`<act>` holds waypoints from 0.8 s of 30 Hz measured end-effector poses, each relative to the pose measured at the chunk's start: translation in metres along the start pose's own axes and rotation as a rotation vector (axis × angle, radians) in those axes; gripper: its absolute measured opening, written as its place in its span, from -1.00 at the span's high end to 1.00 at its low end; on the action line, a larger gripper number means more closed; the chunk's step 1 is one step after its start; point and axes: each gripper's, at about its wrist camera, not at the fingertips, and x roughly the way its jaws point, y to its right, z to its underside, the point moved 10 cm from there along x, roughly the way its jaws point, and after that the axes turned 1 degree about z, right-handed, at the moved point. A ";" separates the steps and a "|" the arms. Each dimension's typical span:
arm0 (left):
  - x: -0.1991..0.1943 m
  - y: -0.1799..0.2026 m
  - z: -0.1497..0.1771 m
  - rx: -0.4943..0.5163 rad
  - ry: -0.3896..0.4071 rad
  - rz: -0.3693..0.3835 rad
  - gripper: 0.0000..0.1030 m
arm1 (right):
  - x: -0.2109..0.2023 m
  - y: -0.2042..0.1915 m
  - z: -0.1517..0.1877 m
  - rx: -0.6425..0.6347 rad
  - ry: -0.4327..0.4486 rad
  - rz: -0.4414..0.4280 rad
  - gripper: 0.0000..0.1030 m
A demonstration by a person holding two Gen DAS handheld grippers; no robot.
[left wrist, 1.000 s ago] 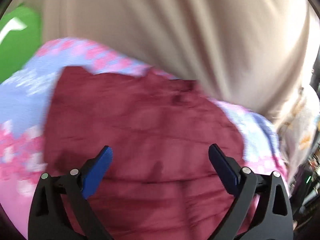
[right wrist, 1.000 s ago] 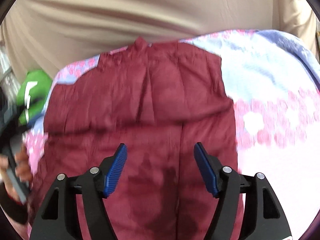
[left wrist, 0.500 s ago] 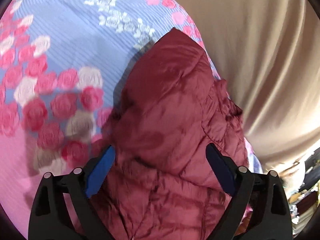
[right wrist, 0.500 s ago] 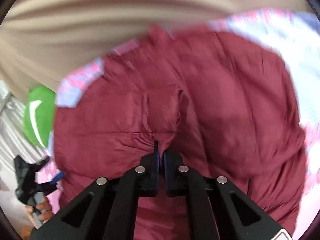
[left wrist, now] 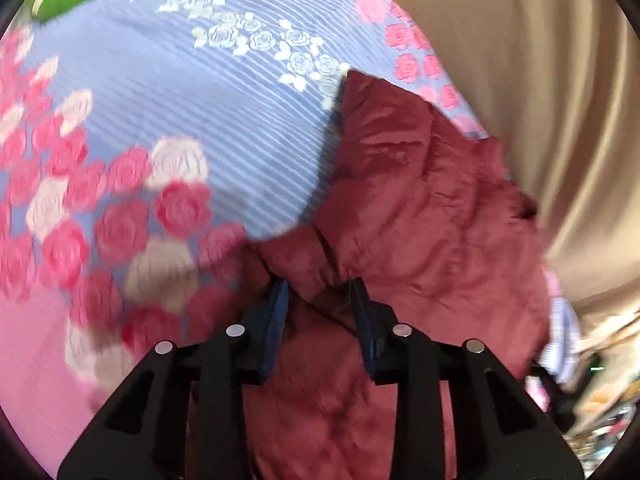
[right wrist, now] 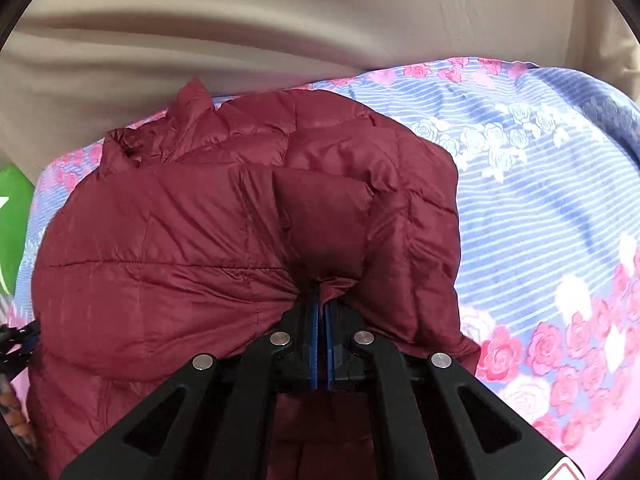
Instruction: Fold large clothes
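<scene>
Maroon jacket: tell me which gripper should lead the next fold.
Right, probably. The right gripper is already shut on the maroon jacket; the left gripper only straddles a bunched edge.

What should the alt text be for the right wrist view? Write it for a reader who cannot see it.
The right gripper is shut on a bunched fold of a maroon puffer jacket, which lies heaped on a floral bedsheet in blue and pink. A beige curtain fills the background.
</scene>
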 end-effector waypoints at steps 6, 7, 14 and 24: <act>-0.004 0.011 0.019 -0.022 -0.056 0.073 0.37 | -0.003 -0.002 -0.004 0.018 -0.001 -0.022 0.95; -0.001 0.009 0.017 -0.032 -0.041 0.055 0.37 | -0.006 -0.003 -0.007 0.027 0.007 -0.031 0.95; 0.023 -0.012 -0.006 0.055 0.067 -0.147 0.92 | -0.019 0.035 -0.009 0.076 0.046 -0.014 1.00; 0.021 -0.007 -0.003 0.173 0.142 -0.228 0.94 | -0.059 0.012 -0.026 0.076 0.124 -0.001 0.96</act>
